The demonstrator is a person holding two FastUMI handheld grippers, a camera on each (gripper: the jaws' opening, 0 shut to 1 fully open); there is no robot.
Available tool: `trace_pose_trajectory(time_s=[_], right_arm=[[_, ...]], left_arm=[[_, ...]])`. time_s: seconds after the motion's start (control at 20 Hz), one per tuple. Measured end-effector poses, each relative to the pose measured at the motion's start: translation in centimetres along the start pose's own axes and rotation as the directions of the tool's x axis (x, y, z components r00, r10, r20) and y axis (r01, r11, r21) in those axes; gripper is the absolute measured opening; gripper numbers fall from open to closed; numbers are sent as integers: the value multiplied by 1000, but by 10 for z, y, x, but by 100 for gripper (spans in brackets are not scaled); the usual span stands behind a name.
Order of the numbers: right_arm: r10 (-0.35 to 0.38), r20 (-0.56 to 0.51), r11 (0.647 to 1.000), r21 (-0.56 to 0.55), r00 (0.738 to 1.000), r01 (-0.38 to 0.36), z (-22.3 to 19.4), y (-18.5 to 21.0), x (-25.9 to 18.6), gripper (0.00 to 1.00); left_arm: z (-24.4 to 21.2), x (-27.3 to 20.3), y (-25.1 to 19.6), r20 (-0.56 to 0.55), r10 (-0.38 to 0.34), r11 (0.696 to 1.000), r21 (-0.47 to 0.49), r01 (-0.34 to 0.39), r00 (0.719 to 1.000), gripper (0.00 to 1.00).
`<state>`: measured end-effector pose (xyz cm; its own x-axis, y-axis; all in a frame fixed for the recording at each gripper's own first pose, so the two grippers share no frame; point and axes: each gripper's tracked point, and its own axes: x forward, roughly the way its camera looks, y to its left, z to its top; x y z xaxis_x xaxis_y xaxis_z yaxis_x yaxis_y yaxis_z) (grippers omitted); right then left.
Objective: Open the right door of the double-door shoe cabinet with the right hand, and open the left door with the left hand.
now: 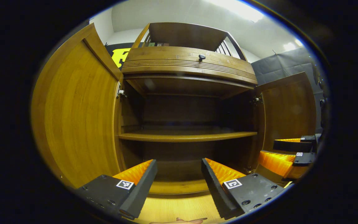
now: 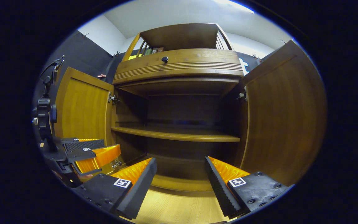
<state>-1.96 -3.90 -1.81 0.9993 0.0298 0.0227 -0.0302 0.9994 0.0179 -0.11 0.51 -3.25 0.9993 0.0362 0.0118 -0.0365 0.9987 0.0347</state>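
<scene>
Your left gripper (image 1: pixel 179 183) and right gripper (image 2: pixel 180 183) both spread, empty, level, facing the cabinet (image 1: pixel 191 65); both doors (image 1: pixel 76 118) swung open.

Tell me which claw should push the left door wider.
Left. The left claw sits open beside the left door; the right claw sits nearer the right door.

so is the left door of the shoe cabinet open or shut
Open. The left door is swung out on its hinge, baring the shelf inside; the right door is open too.
</scene>
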Motion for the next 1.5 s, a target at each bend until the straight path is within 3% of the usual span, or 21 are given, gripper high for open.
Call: trace_pose_trajectory(time_s=[0.25,0.55,1.2,1.5], right_arm=[[-5,2,1000,-7,1000,5,3,-2,2,98],[2,1,999,-33,1000,-2,3,3,2,98],[79,41,997,-27,996,-78,14,24,8,98],[47,26,998,-43,999,-45,10,14,9,98]], left_arm=[[3,-2,4,12,18,1000,4,-19,1000,89],[6,-1,-4,22,-11,1000,18,10,1000,90],[19,-13,0,55,24,998,60,-27,998,89],[18,-13,0,47,17,999,48,-20,999,89]])
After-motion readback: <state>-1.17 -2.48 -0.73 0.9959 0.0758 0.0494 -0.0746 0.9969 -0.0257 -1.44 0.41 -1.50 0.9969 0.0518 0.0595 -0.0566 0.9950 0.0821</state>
